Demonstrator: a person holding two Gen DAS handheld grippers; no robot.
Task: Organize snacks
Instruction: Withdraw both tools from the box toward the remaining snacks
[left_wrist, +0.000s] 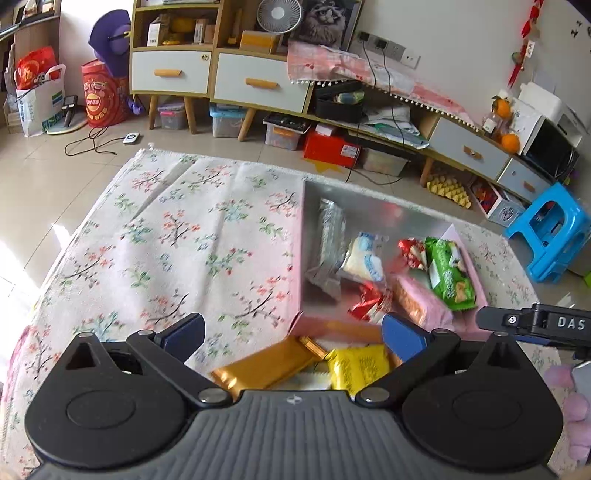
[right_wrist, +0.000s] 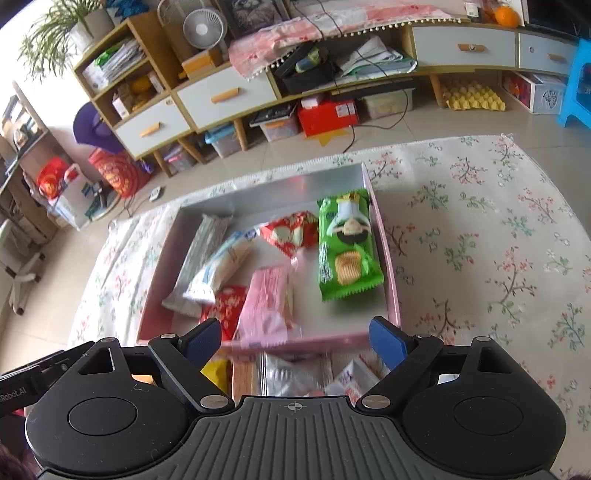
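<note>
A pink box with a silver inside (right_wrist: 388, 258) lies on the floral rug (left_wrist: 166, 240). In it are a green cracker pack (right_wrist: 347, 247), a pink pack (right_wrist: 266, 306), two red packs (right_wrist: 291, 230), a white-blue pack (right_wrist: 221, 264) and a grey pack (right_wrist: 201, 245). The box also shows in the left wrist view (left_wrist: 369, 210). In front of the box lie a gold bar (left_wrist: 262, 363) and a yellow pack (left_wrist: 356, 363). My left gripper (left_wrist: 293, 332) is open and empty above them. My right gripper (right_wrist: 295, 338) is open and empty over the box's near edge, above more packs (right_wrist: 291, 376).
A low wooden cabinet with white drawers (left_wrist: 258, 81) stands behind the rug, with storage bins (left_wrist: 284, 134) and a red box (left_wrist: 330, 147) under it. A blue plastic stool (left_wrist: 554, 229) stands at the right. Cables (left_wrist: 96, 142) lie on the tiled floor.
</note>
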